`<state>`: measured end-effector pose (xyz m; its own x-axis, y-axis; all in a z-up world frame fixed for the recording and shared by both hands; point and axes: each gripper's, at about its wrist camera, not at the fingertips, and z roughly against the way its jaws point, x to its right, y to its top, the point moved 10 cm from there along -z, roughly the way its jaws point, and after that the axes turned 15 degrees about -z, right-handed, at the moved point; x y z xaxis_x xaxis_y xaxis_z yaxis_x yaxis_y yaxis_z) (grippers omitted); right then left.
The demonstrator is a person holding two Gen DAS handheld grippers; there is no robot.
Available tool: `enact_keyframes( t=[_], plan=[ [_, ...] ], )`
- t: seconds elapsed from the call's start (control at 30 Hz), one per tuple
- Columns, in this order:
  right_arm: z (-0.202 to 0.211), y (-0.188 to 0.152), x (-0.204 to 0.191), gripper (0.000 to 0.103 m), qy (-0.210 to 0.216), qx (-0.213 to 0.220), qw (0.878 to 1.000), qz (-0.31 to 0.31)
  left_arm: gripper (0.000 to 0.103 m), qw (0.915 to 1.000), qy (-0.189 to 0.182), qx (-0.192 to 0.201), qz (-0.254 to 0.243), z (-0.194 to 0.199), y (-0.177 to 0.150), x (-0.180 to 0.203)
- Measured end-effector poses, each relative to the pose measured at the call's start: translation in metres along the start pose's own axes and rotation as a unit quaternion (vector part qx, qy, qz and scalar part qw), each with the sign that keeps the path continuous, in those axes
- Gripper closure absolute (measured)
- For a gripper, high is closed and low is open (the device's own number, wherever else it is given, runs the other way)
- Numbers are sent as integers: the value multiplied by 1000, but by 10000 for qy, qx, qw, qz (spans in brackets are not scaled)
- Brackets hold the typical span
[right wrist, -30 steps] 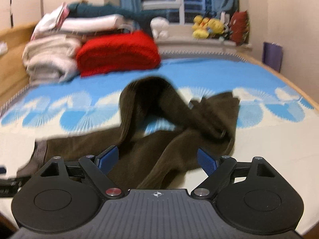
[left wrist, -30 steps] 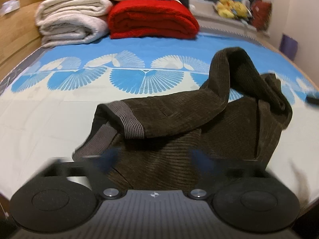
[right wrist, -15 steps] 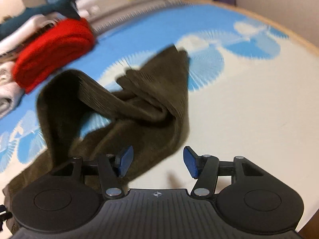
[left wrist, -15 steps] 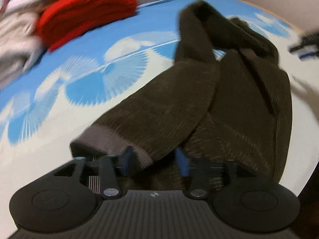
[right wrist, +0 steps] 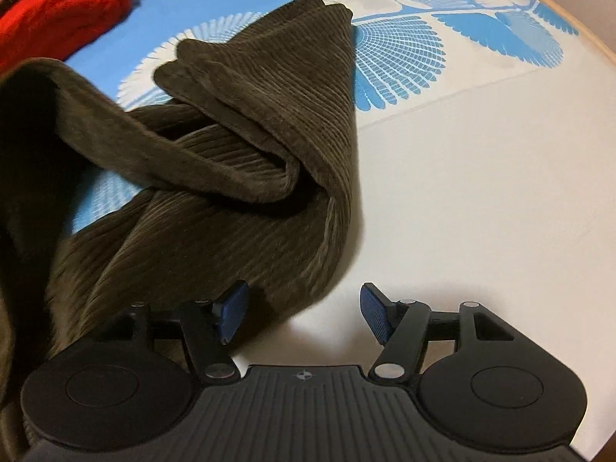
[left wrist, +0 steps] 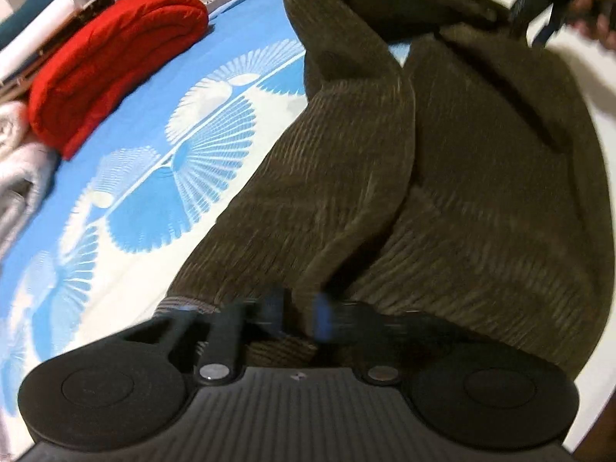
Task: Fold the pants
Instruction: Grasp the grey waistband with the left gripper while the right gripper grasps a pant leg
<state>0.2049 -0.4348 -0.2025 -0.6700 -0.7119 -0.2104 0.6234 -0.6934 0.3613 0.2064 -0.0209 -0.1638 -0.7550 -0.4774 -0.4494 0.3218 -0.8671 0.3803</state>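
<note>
The left gripper (left wrist: 298, 313) is smeared by motion blur, so its blue pads are hard to make out; its jaws have just been closing and stand nearly pressed together, pinching a fold of the pants (left wrist: 442, 177) near the ribbed grey cuff (left wrist: 184, 303), which peeks out just left of the jaws. Most of that cuff is hidden behind the gripper's black body.

The brown corduroy pants lie crumpled on the bed sheet (left wrist: 161, 177), spreading ahead of the left jaws and off to their right. Far ahead and to the right, a blurred hand (left wrist: 595, 4) and dark tool are cut off at the frame edge.

The right gripper (right wrist: 304, 317) has its jaws spread, having just opened a little further. A folded edge of the pants (right wrist: 238, 177) reaches into the gap beside the left pad; the right pad hangs over bare sheet (right wrist: 481, 192). I cannot tell whether the left pad touches cloth.

A red blanket (left wrist: 115, 61) lies far ahead and left, partly cut off. No writing is readable anywhere.
</note>
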Motion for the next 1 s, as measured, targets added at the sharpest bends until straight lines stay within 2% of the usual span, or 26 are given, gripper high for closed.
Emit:
enact_keyframes(
  t=[0.1,0.2,0.27,0.3,0.33,0.37,0.47,0.6,0.67,0.77,0.87,0.97,1.0],
  plan=[
    [-12,7,-5,31,-165,140,9997,146,93,9999,-42,144,71,0,4,-9],
    [-16,13,-11,34,-242,349,9987,295,94,9988,-5,333,350,2,6,-29],
    [-15,17,-15,58,-216,495,9980,341,94,9964,89,475,697,8,7,-46],
    [-14,19,-17,67,-215,560,9975,384,95,9939,171,560,932,9,6,-59],
    [-13,20,-17,85,-250,633,9967,432,95,9911,262,636,1140,10,5,-71],
    [-11,23,-17,95,-348,706,9957,493,95,9883,345,708,1306,11,7,-82],
    [-1,29,-15,96,-284,788,9956,430,95,9744,670,921,1936,10,6,-117],
    [26,44,1,96,-258,1104,9933,211,95,9525,1143,807,2705,-2,-5,-158],
    [43,53,18,97,-260,1280,9914,50,95,9411,1291,756,3031,-6,-14,-174],
    [63,61,46,97,-381,1408,9893,-38,95,9286,1366,730,3372,-12,-21,-187],
    [72,60,81,97,-615,1189,9908,-192,91,9184,1334,747,3649,-14,-30,-196],
    [72,49,109,97,-654,698,9949,-330,80,9085,1220,797,3916,-8,-35,-197],
    [71,44,115,97,-691,562,9956,-294,73,9046,1179,820,4013,-7,-36,-197]
  ],
)
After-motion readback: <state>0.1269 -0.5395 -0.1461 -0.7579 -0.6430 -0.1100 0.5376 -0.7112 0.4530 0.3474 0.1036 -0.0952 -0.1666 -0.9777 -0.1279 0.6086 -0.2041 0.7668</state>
